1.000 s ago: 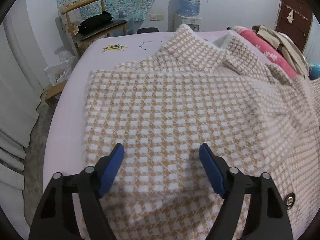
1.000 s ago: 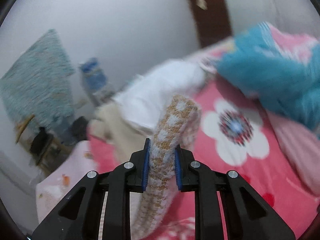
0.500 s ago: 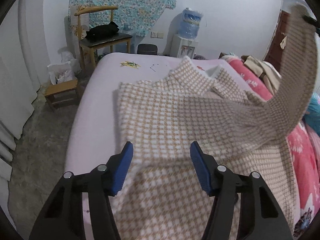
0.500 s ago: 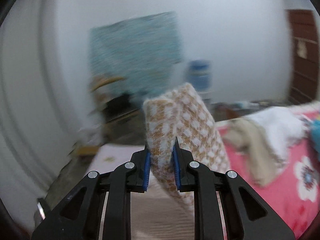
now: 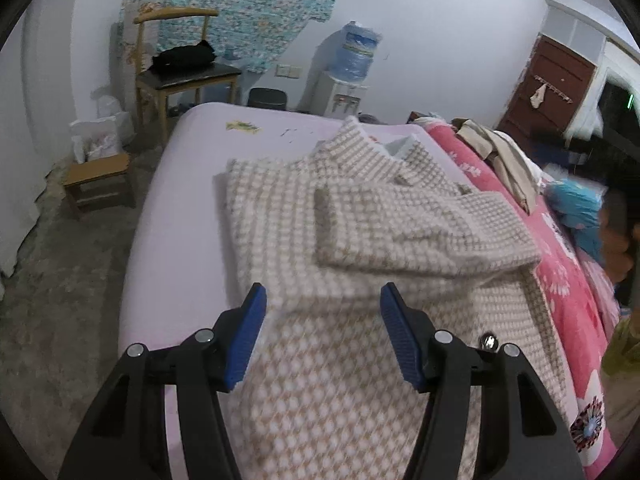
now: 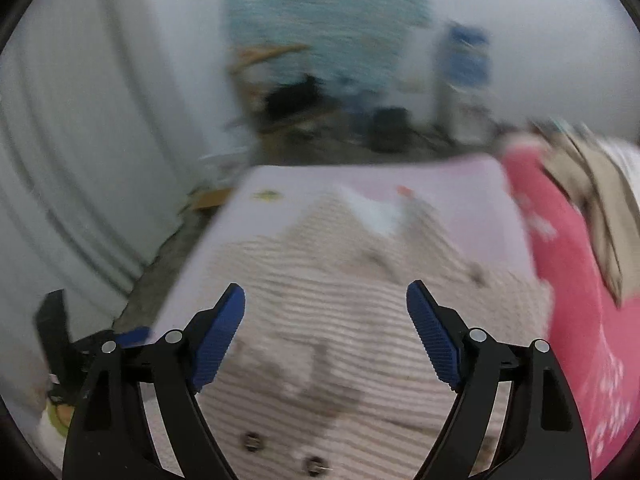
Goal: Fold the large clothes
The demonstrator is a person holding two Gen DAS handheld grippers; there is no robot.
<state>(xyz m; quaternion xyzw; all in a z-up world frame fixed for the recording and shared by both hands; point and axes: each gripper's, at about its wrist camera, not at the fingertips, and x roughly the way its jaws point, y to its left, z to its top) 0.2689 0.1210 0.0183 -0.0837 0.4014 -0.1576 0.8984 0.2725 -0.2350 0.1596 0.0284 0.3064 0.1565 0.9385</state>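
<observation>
Spread across the lilac bed [image 5: 168, 216], the checked coat [image 5: 304, 360] lies flat with one sleeve [image 5: 404, 224] laid crosswise over its chest, collar [image 5: 360, 140] pointing toward the far edge of the mattress. It looks thick and woolly, soft enough to drape yet probably weighty, so a fold should stay where it lands but a single pinch may let the rest sag. Good places to take hold, I judge, are the hem corners or the doubled edge at a shoulder, away from the metal buttons [image 6: 252, 442] near the front opening.

Neither tool holds anything. The left gripper [image 5: 322, 332] hovers over the lower body of the coat, jaws partly apart with only cloth below them, not pinched. The right gripper [image 6: 326, 332] is opening, its jaws wide above the coat with nothing between the pads; its view is blurred.

Along the coat's left side runs a bare strip of sheet before the mattress drops to the floor. On the right the pink floral quilt [image 5: 568, 280], with other clothes heaped on it, crowds the coat, leaving little room there.
</observation>
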